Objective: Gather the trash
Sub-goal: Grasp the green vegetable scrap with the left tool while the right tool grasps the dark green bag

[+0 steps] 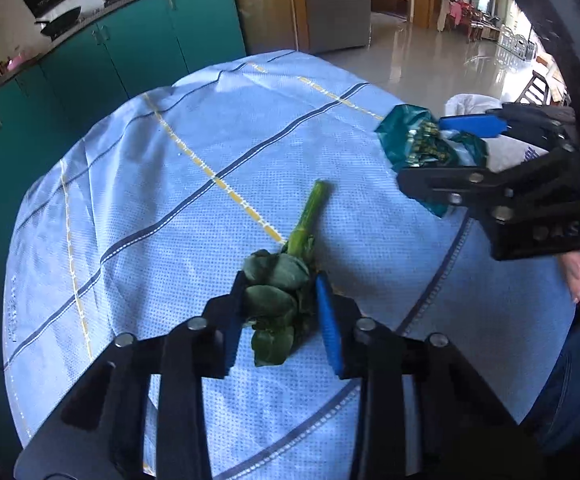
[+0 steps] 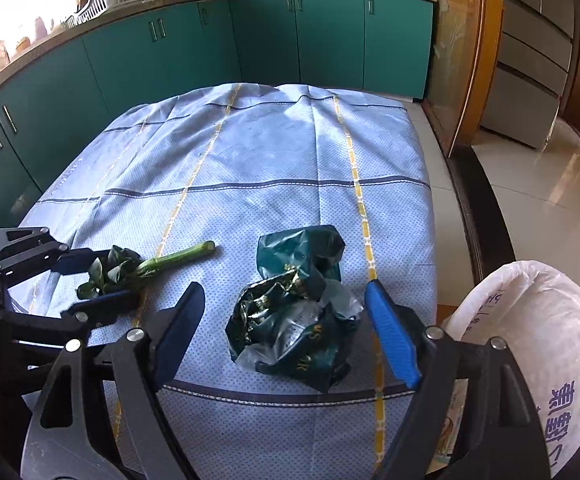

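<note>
My desk [image 2: 274, 152] carries two pieces of trash, and the white bin bag [image 2: 530, 320] stands off its right edge. The crumpled wrapper [image 2: 294, 320] lies straight ahead of my right tongs [image 2: 286, 332], which stand apart, one finger on each side, neither pressing it. It sits nearest the bag, so I judge it goes first. The vegetable stalk [image 1: 290, 264] points away from my left tongs [image 1: 280, 312], its long axis along their line, stem end far; they have closed on its leafy end.
</note>
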`<control>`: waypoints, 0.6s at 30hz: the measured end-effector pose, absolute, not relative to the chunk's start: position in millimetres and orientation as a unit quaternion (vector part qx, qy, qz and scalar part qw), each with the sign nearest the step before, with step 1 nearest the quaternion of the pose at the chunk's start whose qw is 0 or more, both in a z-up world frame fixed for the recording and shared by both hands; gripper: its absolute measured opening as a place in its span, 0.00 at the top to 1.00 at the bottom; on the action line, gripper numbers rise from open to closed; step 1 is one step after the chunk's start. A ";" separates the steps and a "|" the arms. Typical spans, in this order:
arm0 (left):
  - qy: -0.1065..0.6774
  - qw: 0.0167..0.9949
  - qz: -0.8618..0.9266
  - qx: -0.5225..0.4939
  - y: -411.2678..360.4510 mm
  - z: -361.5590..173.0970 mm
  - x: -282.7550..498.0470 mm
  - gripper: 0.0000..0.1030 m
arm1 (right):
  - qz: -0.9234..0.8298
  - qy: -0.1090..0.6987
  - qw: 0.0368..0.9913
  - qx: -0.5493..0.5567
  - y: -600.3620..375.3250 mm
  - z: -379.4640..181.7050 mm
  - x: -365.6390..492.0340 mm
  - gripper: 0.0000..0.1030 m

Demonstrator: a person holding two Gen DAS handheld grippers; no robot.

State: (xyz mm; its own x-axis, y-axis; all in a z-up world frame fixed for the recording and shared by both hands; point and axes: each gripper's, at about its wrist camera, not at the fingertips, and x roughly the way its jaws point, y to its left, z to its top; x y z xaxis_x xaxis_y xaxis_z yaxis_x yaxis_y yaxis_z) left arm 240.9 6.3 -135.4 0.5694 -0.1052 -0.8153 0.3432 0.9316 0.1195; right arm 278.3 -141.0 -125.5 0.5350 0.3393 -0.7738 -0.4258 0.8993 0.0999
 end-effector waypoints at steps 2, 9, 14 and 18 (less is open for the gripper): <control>0.440 0.877 -0.138 0.135 1.7 -131.6 234.5 0.68 | 0.217 0.430 0.875 -0.050 -141.8 -125.8 278.8 0.22; 0.439 0.877 -0.150 0.124 -4.4 -129.2 230.6 0.45 | 0.216 0.429 0.876 -0.051 -139.6 -127.3 278.7 0.19; 0.461 0.873 -0.125 0.102 0.9 -137.6 244.2 0.45 | 0.203 0.422 0.882 -0.056 -137.2 -127.5 280.0 0.19; 0.467 0.872 -0.120 0.086 5.2 -141.1 252.0 0.53 | 0.203 0.423 0.882 -0.054 -135.6 -128.4 281.5 0.19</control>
